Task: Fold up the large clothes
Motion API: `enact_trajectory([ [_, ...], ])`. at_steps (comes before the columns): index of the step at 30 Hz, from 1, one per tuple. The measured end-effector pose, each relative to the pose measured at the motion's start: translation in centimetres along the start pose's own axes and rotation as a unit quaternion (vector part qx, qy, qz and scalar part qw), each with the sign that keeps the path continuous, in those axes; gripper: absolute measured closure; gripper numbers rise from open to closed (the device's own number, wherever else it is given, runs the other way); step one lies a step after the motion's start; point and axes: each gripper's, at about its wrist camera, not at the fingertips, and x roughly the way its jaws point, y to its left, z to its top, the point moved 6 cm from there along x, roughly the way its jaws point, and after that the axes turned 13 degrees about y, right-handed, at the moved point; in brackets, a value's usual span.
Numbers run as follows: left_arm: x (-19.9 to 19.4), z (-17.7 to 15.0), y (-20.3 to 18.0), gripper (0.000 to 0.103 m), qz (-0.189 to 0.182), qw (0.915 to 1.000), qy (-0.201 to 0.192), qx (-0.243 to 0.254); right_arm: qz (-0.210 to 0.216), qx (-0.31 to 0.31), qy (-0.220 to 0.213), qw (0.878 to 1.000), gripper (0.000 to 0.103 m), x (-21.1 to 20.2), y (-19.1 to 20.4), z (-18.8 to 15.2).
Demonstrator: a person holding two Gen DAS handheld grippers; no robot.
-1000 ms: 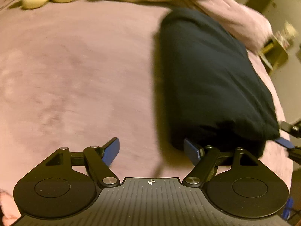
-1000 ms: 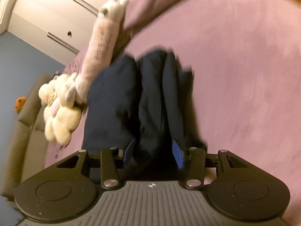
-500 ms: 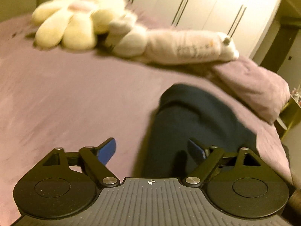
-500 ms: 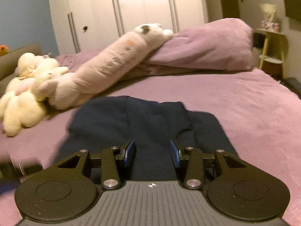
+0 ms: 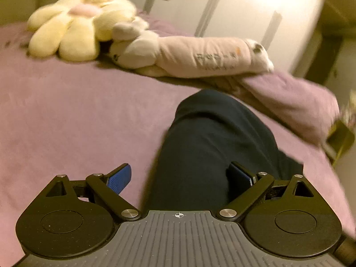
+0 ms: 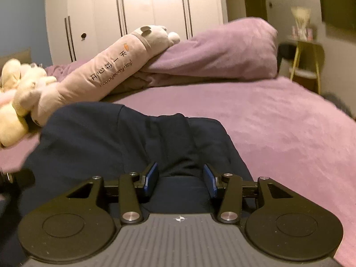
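Observation:
A dark navy garment lies folded into a long bundle on the purple bed. My left gripper stands at its near end with its jaws wide and still opening. Its right pad is over the cloth and its left pad over bare bedding; neither presses on anything. In the right wrist view the garment spreads out ahead. My right gripper straddles a raised fold of it, jaws opening, the pads not visibly pinching it.
A long pink plush bolster and cream plush toys lie across the far side of the bed. A purple pillow sits behind them, white wardrobe doors beyond. A small yellow-legged side table stands at the right.
Both views swung from looking down at the bed to looking across it. The right gripper rolled upright. The left jaws spread wider. The garment now lies flat under both grippers.

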Motion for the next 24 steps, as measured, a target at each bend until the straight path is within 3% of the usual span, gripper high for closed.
enact_trajectory([
  [2,-2.4,-0.7,0.0,0.006,0.007,0.9989,0.02,0.043,0.014,-0.003,0.008,1.0,0.056,-3.3,0.1,-0.8],
  [5,-6.0,-3.3,0.6,0.006,-0.025,0.9962,0.031,0.078,0.039,-0.033,-0.014,0.999,0.056,-9.2,0.2,-3.7],
  [7,-6.9,-5.0,1.1,0.006,-0.025,0.9942,0.048,0.092,0.021,-0.075,-0.007,0.997,0.054,-11.1,0.3,-6.0],
  [10,-6.4,-6.6,2.0,0.005,-0.033,0.9941,0.074,0.072,-0.01,-0.111,0.037,0.993,0.051,-10.5,-0.2,-9.0],
  [14,-5.2,-6.9,2.2,0.003,-0.029,0.9916,0.108,0.066,-0.026,-0.125,0.076,0.989,0.038,-9.2,-0.4,-9.2],
  [17,-6.9,-6.8,2.0,0.004,-0.022,0.9904,0.114,0.074,-0.02,-0.104,0.112,0.988,0.034,-10.4,-0.4,-8.2],
  [19,-8.7,-7.5,1.9,0.004,-0.023,0.9895,0.114,0.086,-0.027,-0.107,0.131,0.985,0.025,-12.2,-0.5,-8.8],
  [20,-9.5,-8.1,1.9,0.003,-0.023,0.9889,0.115,0.091,-0.034,-0.111,0.146,0.982,0.019,-13.2,-0.5,-9.7],
  [24,-12.0,-11.5,2.6,0.003,0.021,0.9828,0.152,0.103,-0.051,-0.116,0.225,0.966,0.012,-15.5,-0.7,-14.1],
])
